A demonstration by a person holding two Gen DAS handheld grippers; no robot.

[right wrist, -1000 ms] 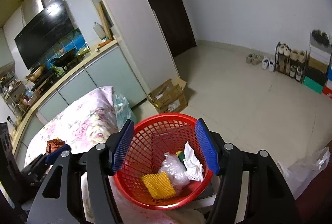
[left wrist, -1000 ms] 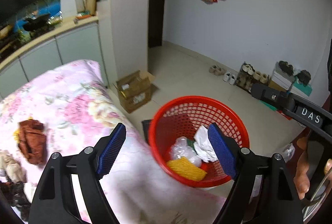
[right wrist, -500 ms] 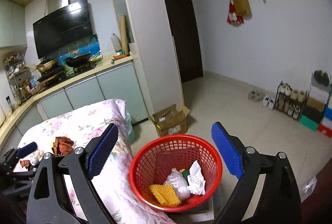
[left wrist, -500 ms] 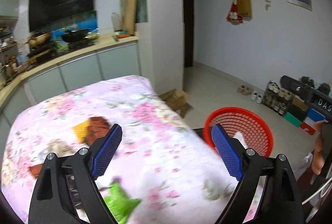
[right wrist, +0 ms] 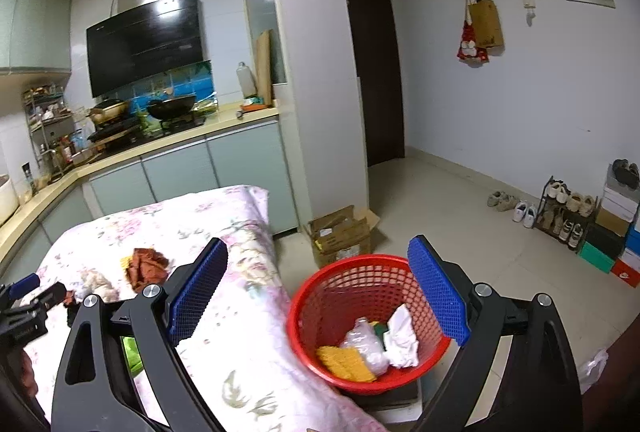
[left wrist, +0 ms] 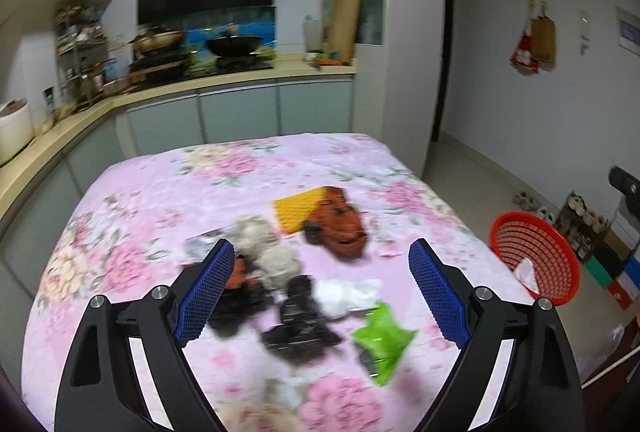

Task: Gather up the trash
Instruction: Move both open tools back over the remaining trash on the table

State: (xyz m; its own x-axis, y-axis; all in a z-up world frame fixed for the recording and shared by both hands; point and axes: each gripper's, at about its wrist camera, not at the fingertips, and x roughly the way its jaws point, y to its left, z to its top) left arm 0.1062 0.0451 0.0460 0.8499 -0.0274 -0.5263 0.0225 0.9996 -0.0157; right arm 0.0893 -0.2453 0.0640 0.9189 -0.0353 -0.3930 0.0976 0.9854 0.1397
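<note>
Several pieces of trash lie on the pink floral tablecloth (left wrist: 168,200): a brown crumpled wrapper (left wrist: 340,224) over a yellow foam net (left wrist: 296,210), grey-white wads (left wrist: 264,248), black wrappers (left wrist: 296,324), a white plastic piece (left wrist: 348,294) and a green wrapper (left wrist: 382,342). My left gripper (left wrist: 320,296) is open and empty above them. The red basket (right wrist: 340,292) stands off the table's right edge, holding a yellow net (right wrist: 344,362), clear plastic and white paper. My right gripper (right wrist: 316,296) is open and empty over the basket's near side.
A kitchen counter (left wrist: 224,80) with stove and pans runs behind the table. A cardboard box (right wrist: 340,234) sits on the floor by the pillar. A shoe rack (right wrist: 568,212) and shoe boxes line the right wall.
My left gripper has swung from the basket back over the table's trash pile. My right gripper has pulled back and up from the basket. Both stay open.
</note>
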